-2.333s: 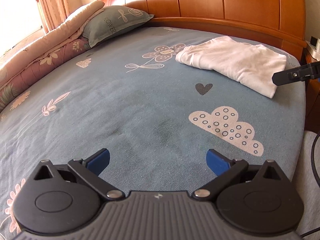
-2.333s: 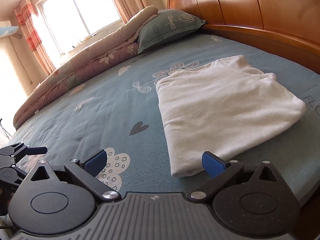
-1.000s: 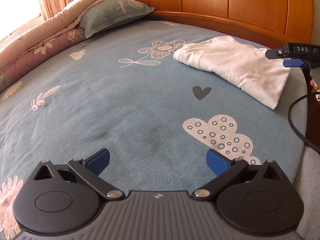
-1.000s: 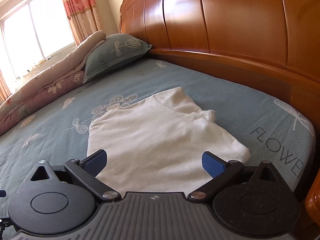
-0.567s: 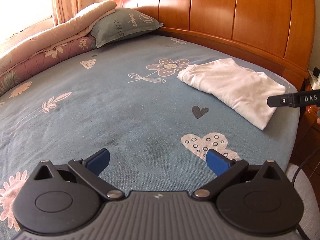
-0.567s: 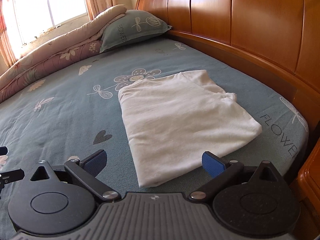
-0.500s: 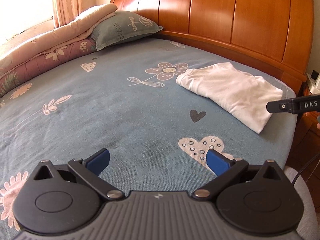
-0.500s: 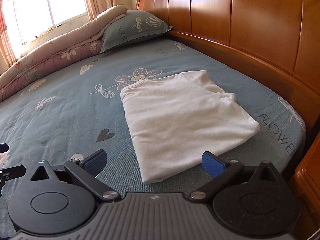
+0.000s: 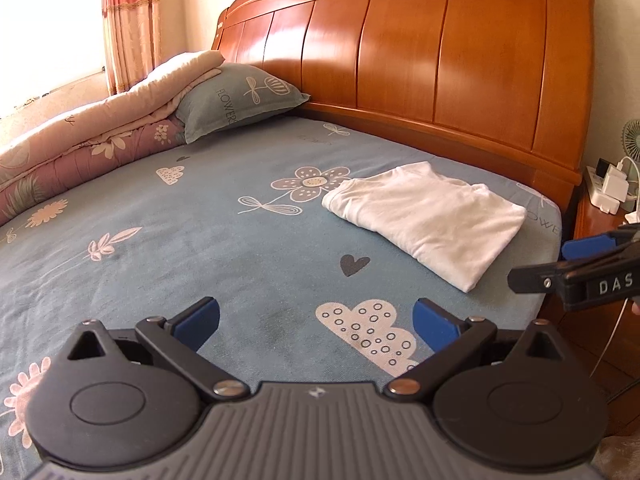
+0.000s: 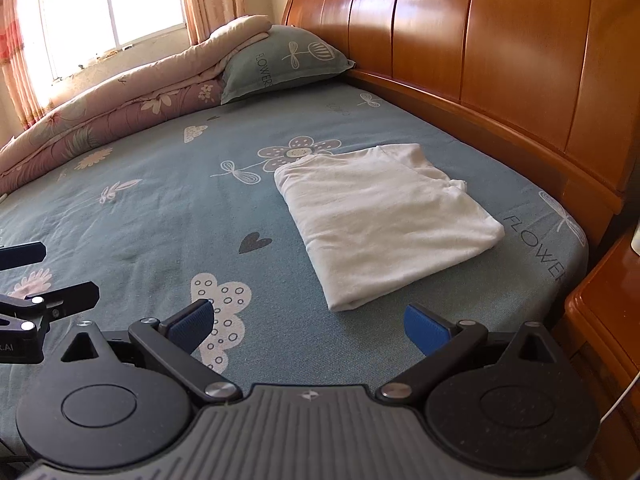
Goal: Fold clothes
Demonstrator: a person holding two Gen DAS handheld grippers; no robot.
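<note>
Shirt (image 10: 384, 220) lies folded at the bed's (image 10: 160, 220) far right, task apparently complete; left gripper (image 9: 316, 320) and right gripper (image 10: 308, 322) both released, empty.

Bright daylight from blown-out window (image 10: 108, 8); glare on headboard (image 10: 500, 40); fisheye-curved edges.

A: The folded garment (image 10: 384, 216) near the bed's headboard edge is plain white; the sheet (image 10: 160, 208) is grey-blue with pale flowers, dotted clouds, dark hearts.

B: The headboard (image 9: 420, 60) is glossy orange-brown wood; the pillow (image 9: 236, 100) teal, lettered "FLOWER"; the gripper pads (image 9: 430, 320) blue.
</note>
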